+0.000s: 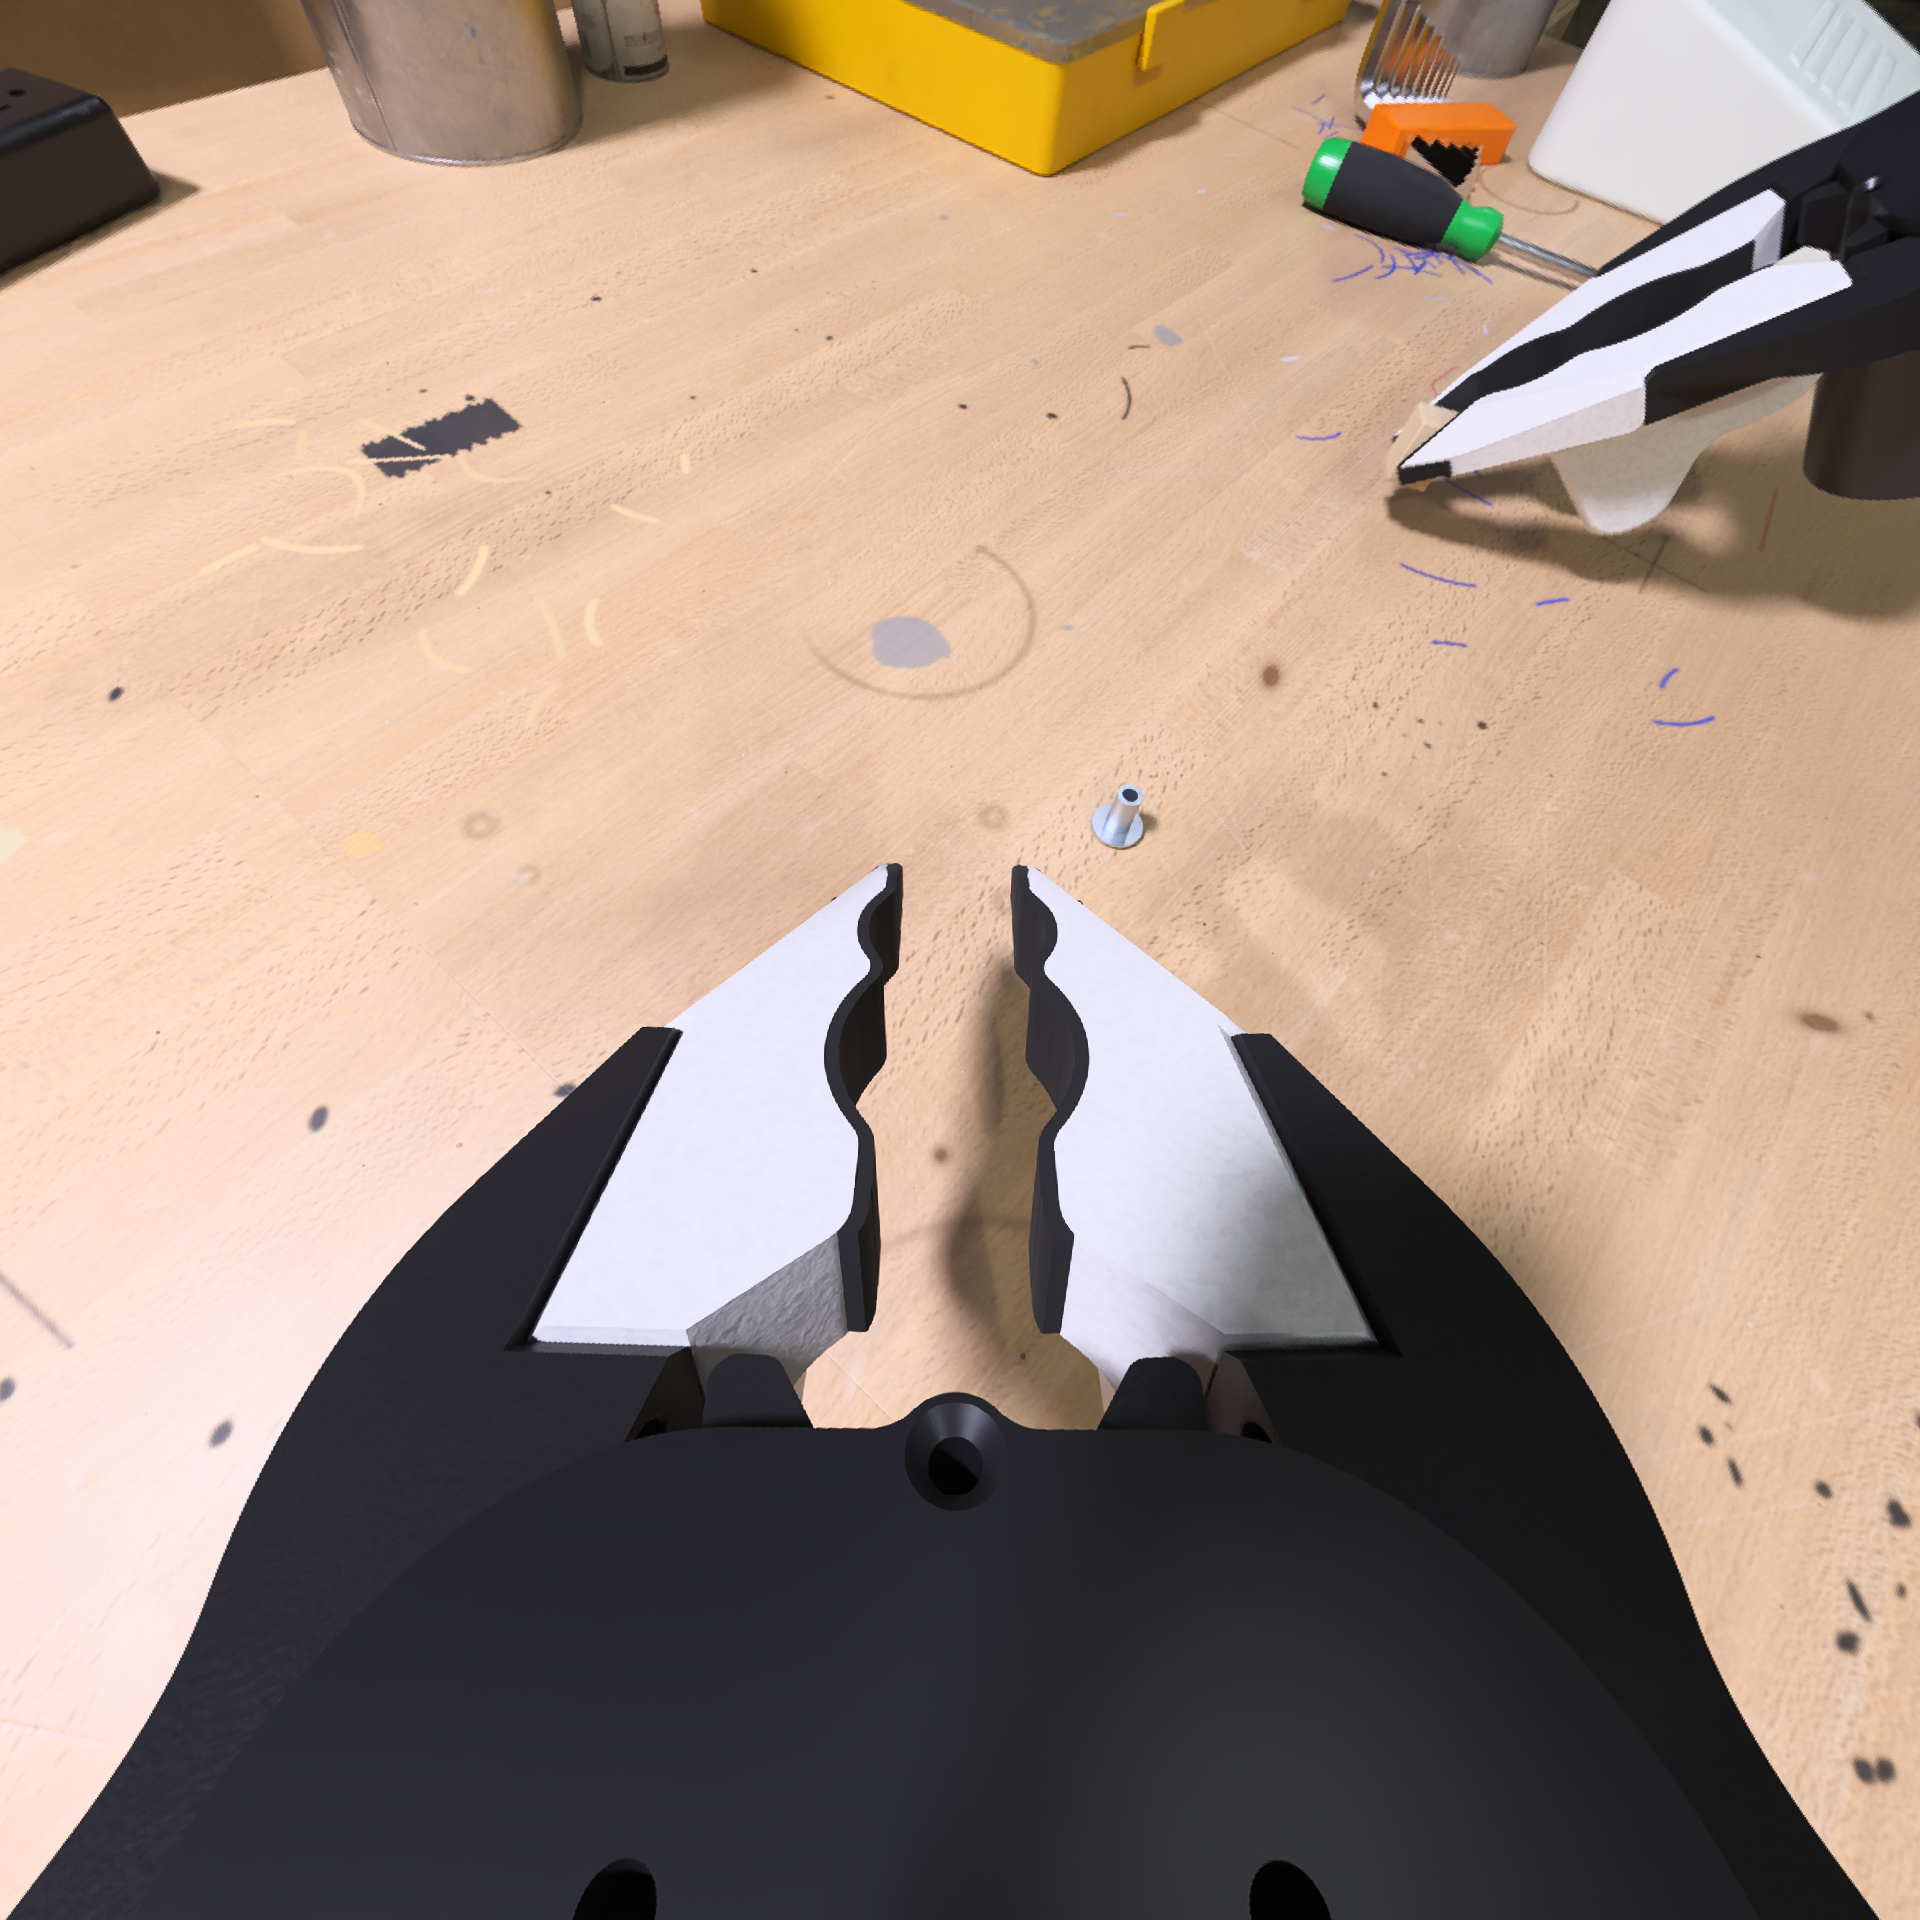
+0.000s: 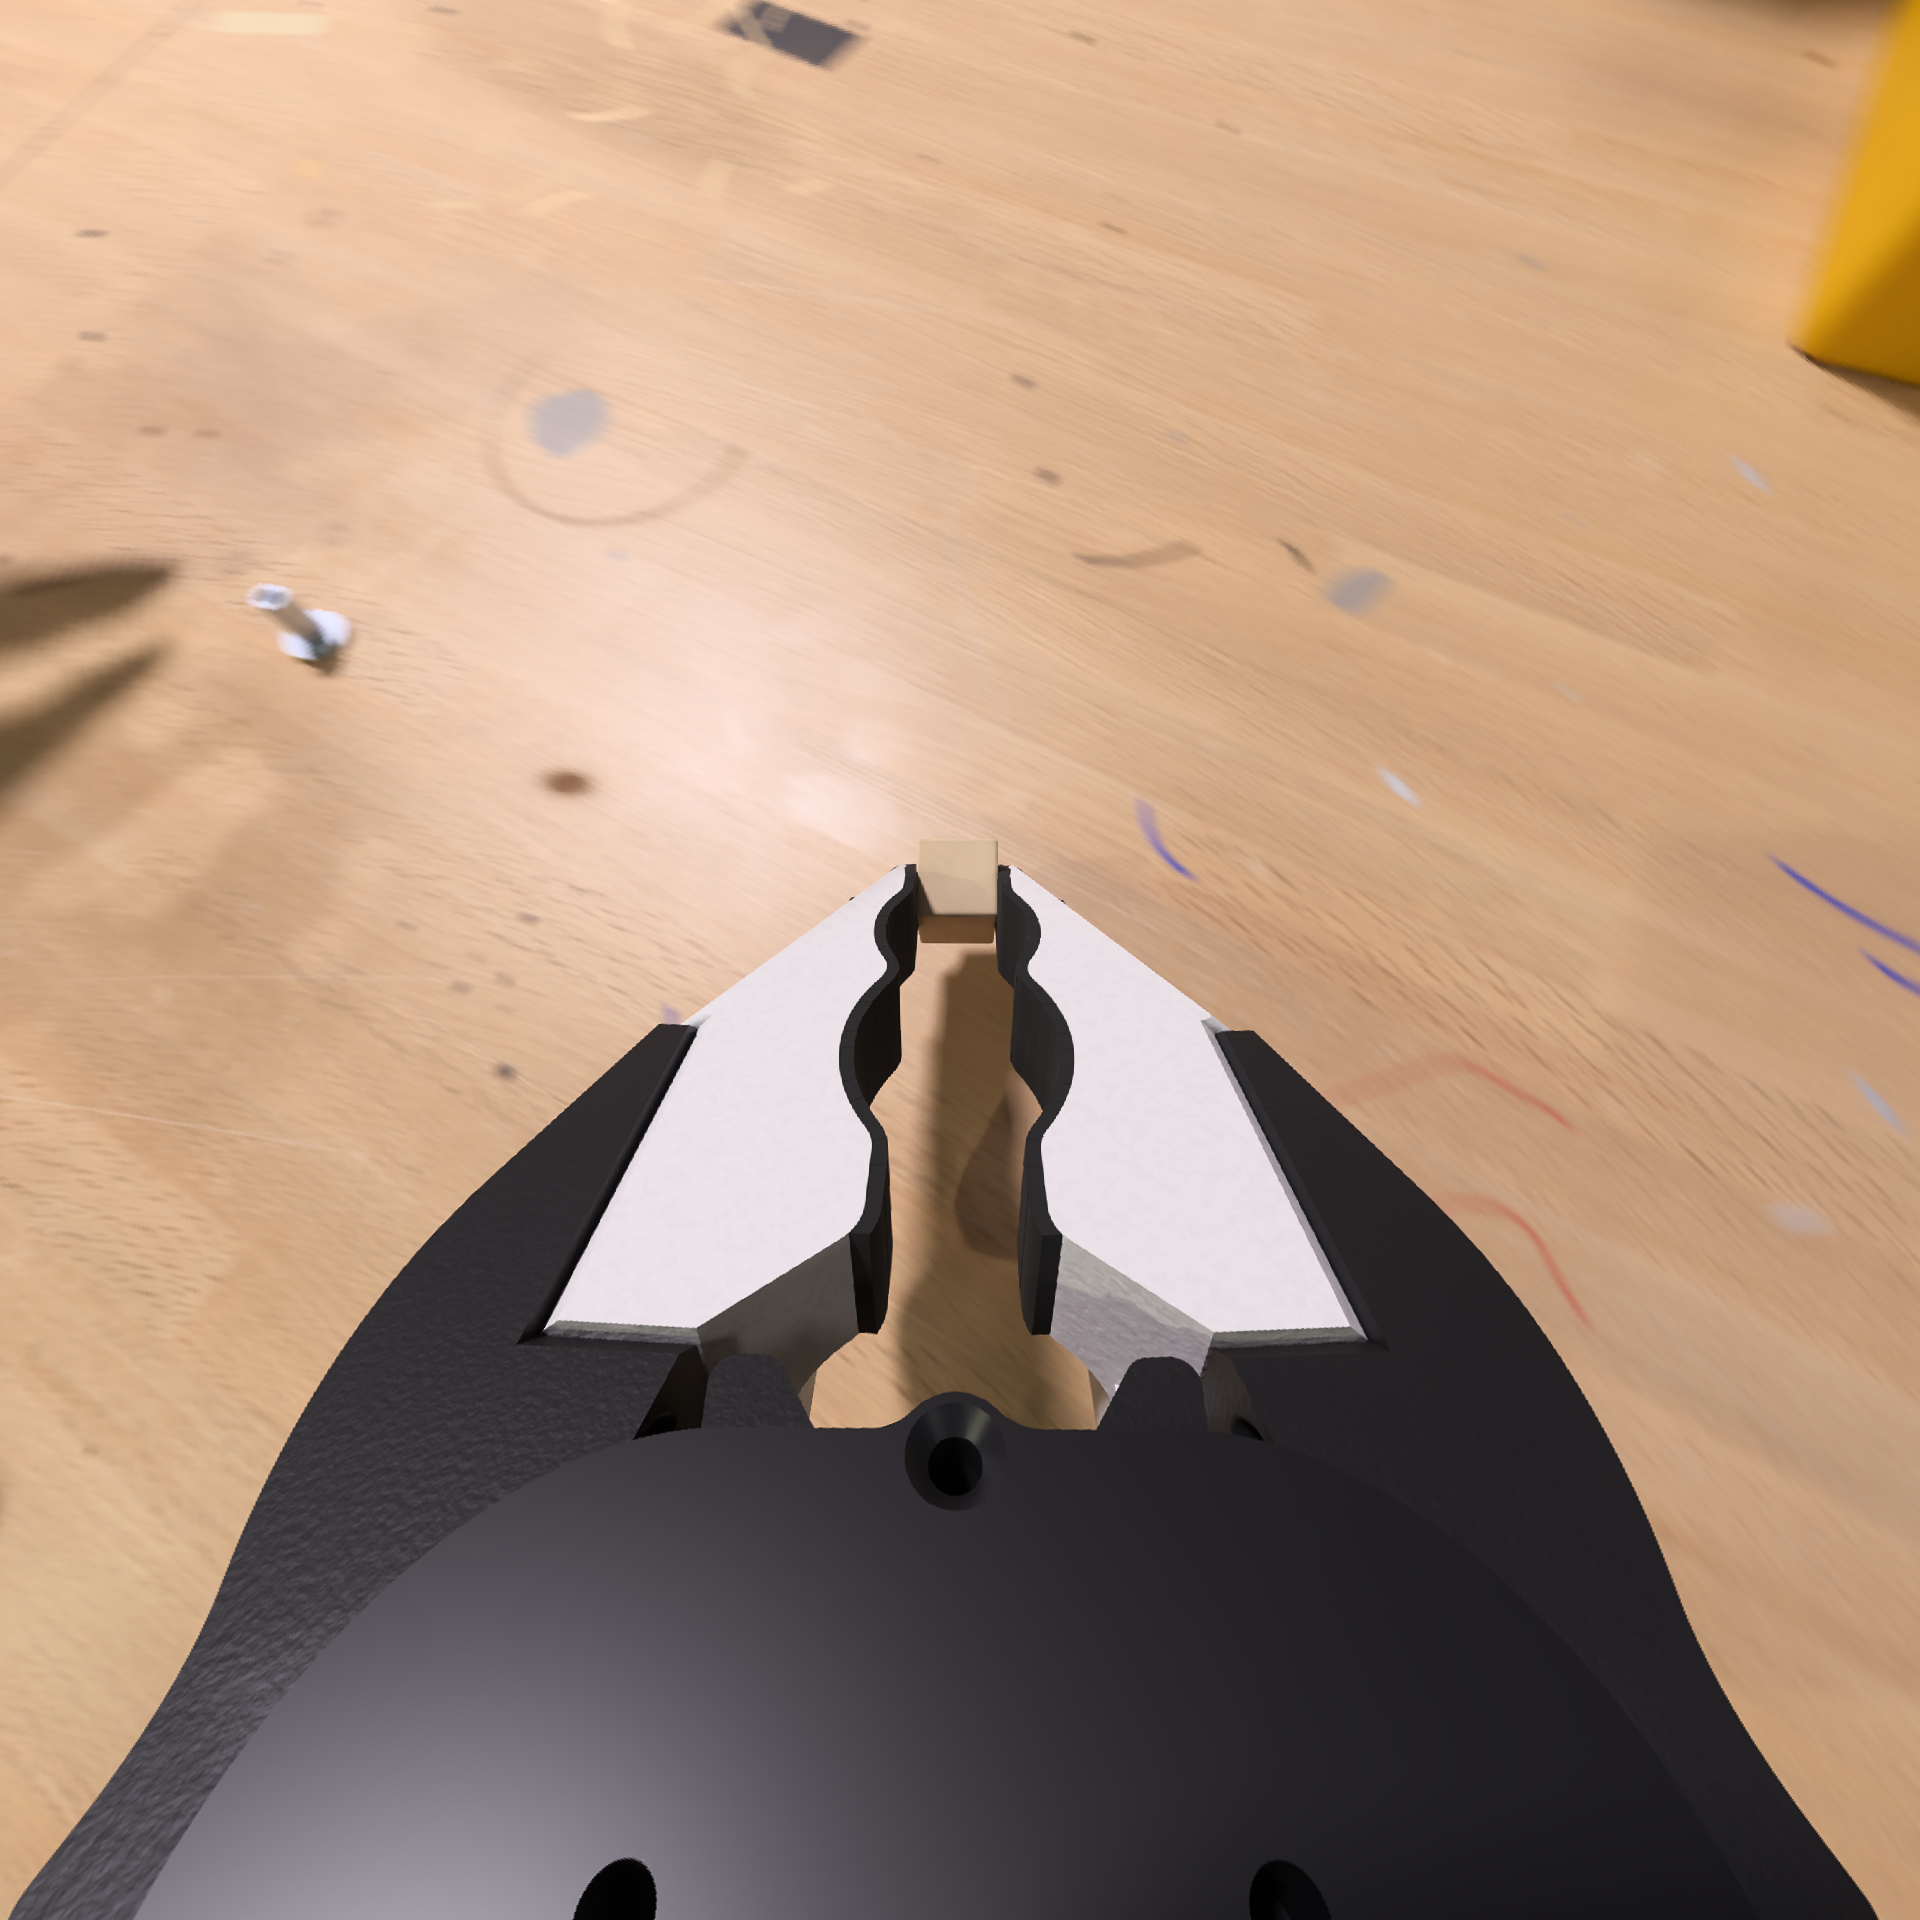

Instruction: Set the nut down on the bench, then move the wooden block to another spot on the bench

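Now the nut (image 1: 1119,817) lies on the wooden bench (image 1: 727,644), just past the tips of the left gripper (image 1: 957,873) and a little to their right. It is small and silver, with a flat round base and a short tube sticking up. The left gripper's two fingers are apart, with nothing between them, and only bare bench shows in the gap.

Over on the right side, the right gripper (image 2: 957,878) is clamped on the wooden block (image 2: 957,888). The block is small and pale, and it sits right at the fingertips, with one finger pressed on each side. From the left wrist view, the right gripper (image 1: 1415,457) points down with its tips near the bench, and I cannot tell if the block touches the wood.

Far back on the bench are a yellow box (image 1: 1039,73), a metal can (image 1: 447,73), and a screwdriver (image 1: 1403,197) with a black and green handle.
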Robot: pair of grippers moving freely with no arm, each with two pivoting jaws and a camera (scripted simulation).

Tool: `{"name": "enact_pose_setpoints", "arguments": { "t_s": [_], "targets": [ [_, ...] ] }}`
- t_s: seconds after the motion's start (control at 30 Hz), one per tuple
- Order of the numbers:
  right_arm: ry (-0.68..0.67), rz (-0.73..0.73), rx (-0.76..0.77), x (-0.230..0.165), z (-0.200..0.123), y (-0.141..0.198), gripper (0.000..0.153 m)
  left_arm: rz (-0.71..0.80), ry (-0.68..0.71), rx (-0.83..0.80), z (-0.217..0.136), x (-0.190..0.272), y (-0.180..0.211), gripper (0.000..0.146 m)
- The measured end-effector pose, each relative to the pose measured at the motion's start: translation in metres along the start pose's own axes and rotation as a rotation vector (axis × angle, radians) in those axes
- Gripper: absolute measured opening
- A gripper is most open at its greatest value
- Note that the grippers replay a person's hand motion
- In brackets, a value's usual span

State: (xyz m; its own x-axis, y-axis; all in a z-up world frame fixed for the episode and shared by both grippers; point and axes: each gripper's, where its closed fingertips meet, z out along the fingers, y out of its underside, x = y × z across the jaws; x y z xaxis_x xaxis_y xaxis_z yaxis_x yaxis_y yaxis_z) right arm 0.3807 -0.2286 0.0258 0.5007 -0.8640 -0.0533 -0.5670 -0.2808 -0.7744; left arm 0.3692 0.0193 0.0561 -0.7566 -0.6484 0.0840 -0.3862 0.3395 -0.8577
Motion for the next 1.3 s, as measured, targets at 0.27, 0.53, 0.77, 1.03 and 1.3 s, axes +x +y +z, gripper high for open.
{"name": "enact_pose_setpoints", "arguments": {
  "t_s": [0.27,0.53,0.77,1.03,1.3],
  "targets": [
    [-0.198,-0.153,-0.023,-0.088,0.049,-0.025,0.014,0.003,-0.027,-0.012,-0.003,-0.004,0.005,0.020],
    [-0.258,-0.192,-0.047,-0.114,0.061,-0.029,0.014,-0.007,-0.032,-0.019,-0.001,-0.008,0.005,0.020],
    [-0.246,-0.225,-0.081,-0.115,0.064,-0.025,0.014,-0.014,-0.028,-0.029,0.003,-0.008,0.006,0.020],
    [-0.255,-0.181,-0.049,-0.113,0.060,-0.029,0.031,-0.004,-0.014,-0.035,0.007,-0.006,0.003,0.020],
    [0.131,0.077,0.111,0.009,0.023,-0.032,0.041,0.010,0.009,-0.047,0.013,-0.002,0.002,0.020]
  ]
}}
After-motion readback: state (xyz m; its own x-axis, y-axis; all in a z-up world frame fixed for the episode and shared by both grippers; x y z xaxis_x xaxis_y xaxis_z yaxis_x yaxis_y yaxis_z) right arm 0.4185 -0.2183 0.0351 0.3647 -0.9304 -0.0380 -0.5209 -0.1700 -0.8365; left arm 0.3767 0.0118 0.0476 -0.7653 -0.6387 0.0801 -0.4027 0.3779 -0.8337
